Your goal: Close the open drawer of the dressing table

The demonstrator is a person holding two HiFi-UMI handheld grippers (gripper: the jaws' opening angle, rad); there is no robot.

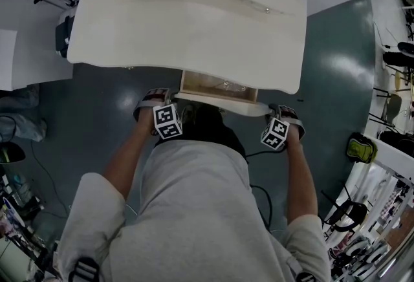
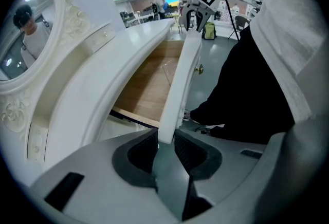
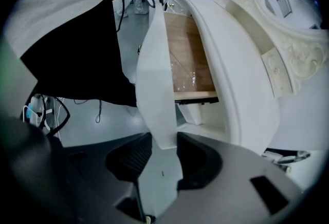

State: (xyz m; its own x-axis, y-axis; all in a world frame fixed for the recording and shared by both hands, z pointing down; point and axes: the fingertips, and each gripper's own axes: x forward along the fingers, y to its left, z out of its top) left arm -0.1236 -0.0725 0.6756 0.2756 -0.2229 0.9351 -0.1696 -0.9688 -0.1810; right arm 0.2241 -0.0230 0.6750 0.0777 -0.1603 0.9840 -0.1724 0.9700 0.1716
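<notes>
Landmark for all positions: the cream-white, curved drawer front [image 1: 223,103] of the open drawer.

1. Left arm. The bare left forearm [image 1: 129,151] reaches forward from a grey short sleeve to the left end of the drawer front. The left gripper [image 1: 162,103], grey with dark ribbed pads and a black-and-white marker cube [image 1: 167,122], points steeply down. In its own view the left gripper [image 2: 165,143] has its 2 jaws closed onto the end of the drawer front [image 2: 177,79], with a pad against each face.

2. Task item. The drawer stands pulled out towards the person from under the front edge of the cream-white dressing table [image 1: 187,22]. Its light-brown wooden floor [image 1: 217,85] shows behind the drawer front and carries a glossy glare patch. The wooden floor [image 2: 149,84] looks bare in both gripper views. A small brass-coloured knob [image 2: 199,69] sits on the person's side of the drawer front. An ornate cream-framed mirror [image 2: 25,38] rises beyond the drawer front, at the back of the table.

3. Right arm. The right forearm [image 1: 301,177] runs to the right end of the drawer front. The right gripper [image 1: 279,114] points straight down. In its own view the right gripper [image 3: 164,148] clamps the end of the drawer front [image 3: 154,74] between both pads, jaws set fairly wide.

4. Each gripper is visible from the other's view at the far end of the drawer front. The dark grey-green floor [image 1: 97,112] lies below.
</notes>
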